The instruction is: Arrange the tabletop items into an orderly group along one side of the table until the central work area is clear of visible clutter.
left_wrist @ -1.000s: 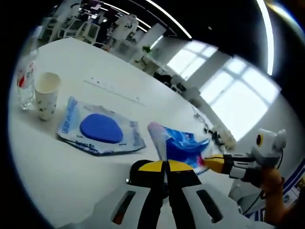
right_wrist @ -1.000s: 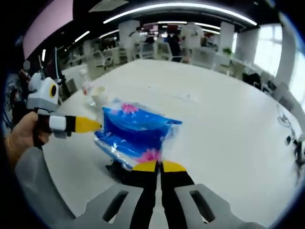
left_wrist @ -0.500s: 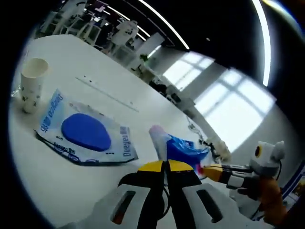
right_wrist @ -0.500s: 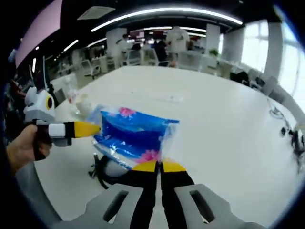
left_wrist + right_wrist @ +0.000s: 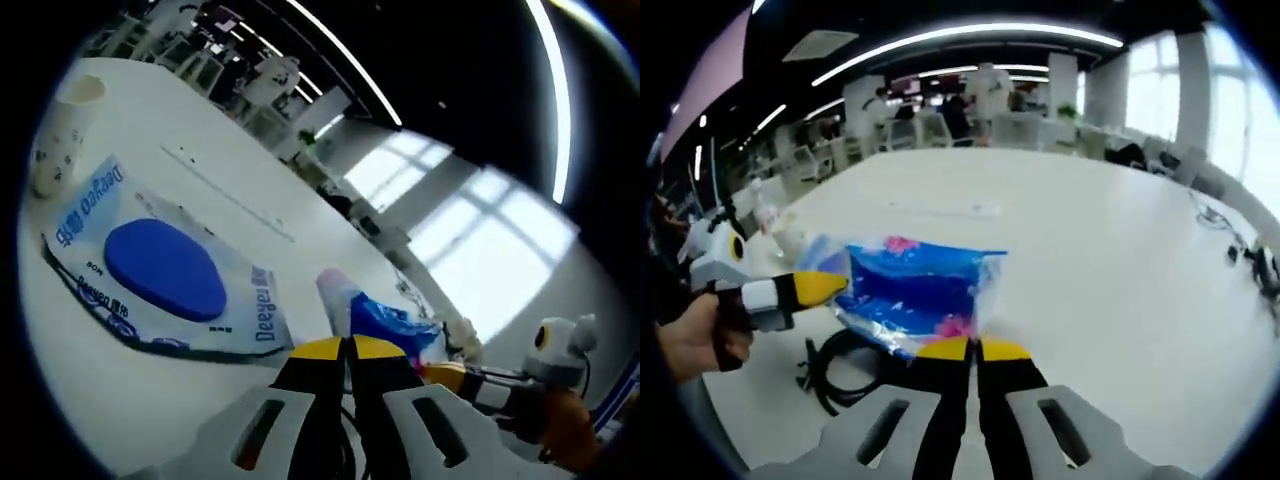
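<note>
Table (image 5: 1120, 260): a wide white top is stretching away under both grippers, with office chairs far behind.
Flat pouch (image 5: 160, 270): a clear packet with a blue oval inside is lying flat on the table, near a paper cup (image 5: 60, 130) standing upright beyond it.
Blue packet (image 5: 915, 290): the blue plastic-wrapped pack is hanging in the air above the table, held at two opposite edges; in the left gripper view it is showing at (image 5: 385, 320).
Black cable (image 5: 845, 365): a loose loop is lying on the table beneath the packet.
Right gripper (image 5: 975, 352): jaws are pinching together on the packet's near edge, pointing forward across the table.
Left gripper (image 5: 345, 350): jaws are clamping the packet's opposite edge; a hand (image 5: 700, 340) is gripping its handle.
Risk: thin film could be slipping or tearing if the two grippers pull apart unevenly; lowering it could be snagging the cable.
</note>
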A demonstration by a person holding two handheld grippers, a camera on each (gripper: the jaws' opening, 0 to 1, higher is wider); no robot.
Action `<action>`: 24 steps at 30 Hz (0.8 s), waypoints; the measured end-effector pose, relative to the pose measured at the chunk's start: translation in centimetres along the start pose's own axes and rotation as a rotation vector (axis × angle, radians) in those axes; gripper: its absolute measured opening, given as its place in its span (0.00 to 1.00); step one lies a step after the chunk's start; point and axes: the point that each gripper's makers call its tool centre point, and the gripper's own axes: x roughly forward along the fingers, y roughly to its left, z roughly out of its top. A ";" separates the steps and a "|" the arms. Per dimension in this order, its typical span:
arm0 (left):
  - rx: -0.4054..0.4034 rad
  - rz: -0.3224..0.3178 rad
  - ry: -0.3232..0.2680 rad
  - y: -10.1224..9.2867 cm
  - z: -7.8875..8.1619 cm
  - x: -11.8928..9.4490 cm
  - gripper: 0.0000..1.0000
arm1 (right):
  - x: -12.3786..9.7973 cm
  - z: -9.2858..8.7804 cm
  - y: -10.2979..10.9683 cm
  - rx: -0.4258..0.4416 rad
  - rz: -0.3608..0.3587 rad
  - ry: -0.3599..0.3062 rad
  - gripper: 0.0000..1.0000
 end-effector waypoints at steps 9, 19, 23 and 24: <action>-0.023 0.017 -0.032 1.1 -0.7 1.4 0.01 | 1.8 -0.6 -1.0 0.013 -0.015 -0.012 0.00; -0.033 0.046 -0.022 2.0 -1.7 2.0 0.03 | 3.5 -1.5 -2.3 0.051 -0.029 0.002 0.00; -0.009 0.058 -0.010 2.2 -1.9 2.0 0.04 | 4.1 -1.8 -2.7 0.061 -0.032 0.005 0.00; 0.009 0.058 -0.009 2.2 -1.9 1.9 0.04 | 4.3 -1.9 -2.8 0.069 -0.034 0.005 0.00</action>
